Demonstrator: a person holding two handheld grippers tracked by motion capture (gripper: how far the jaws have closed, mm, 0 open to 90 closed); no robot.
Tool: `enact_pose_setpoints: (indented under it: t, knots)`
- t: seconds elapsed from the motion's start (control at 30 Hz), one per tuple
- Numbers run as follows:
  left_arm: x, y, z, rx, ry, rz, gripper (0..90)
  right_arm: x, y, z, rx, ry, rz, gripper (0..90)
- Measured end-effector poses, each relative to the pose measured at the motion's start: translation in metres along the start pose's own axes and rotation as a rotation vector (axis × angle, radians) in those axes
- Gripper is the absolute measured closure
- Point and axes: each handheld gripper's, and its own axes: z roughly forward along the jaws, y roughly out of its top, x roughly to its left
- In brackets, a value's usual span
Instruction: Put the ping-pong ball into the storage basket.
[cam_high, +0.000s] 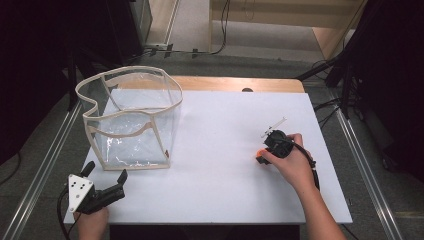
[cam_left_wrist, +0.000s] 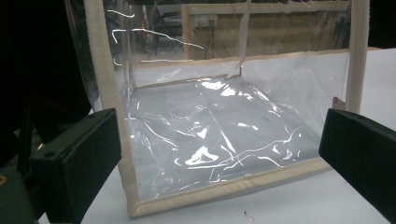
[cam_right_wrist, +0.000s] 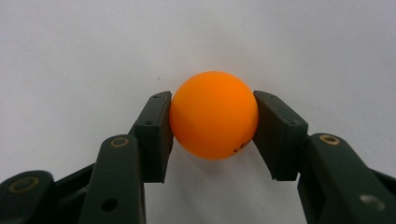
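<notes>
An orange ball (cam_right_wrist: 214, 114) sits on the white tabletop, pinched on both sides by the black pads of my right gripper (cam_right_wrist: 212, 122), which is shut on it. In the high view that ball (cam_high: 259, 156) shows as a small orange spot under the right gripper (cam_high: 263, 153), right of the table's middle. A clear plastic bag with beige trim (cam_high: 132, 120) stands upright with its mouth up at the back left. My left gripper (cam_high: 106, 171) rests at the front left corner, open and empty. Its jaws point at the bag's near wall (cam_left_wrist: 210, 126) with a gap between.
The white board (cam_high: 215, 130) lies on a wooden table whose edge (cam_high: 235, 83) shows at the back. Metal rails (cam_high: 45, 160) run along both sides. Cables lie on the floor behind. Bare white surface spans between the bag and the right hand.
</notes>
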Motion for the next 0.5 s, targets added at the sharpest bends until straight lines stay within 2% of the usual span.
enact_pose_setpoints:
  t: [0.43,0.5]
  knots:
    - [0.0,0.0,0.0,-0.001,-0.001,0.001,0.0,0.004,0.01,-0.011,-0.028,0.043,-0.033,48.2]
    - [0.0,0.0,0.0,-0.001,-0.001,0.0,0.0,0.005,0.012,-0.012,-0.03,0.049,-0.051,48.2]
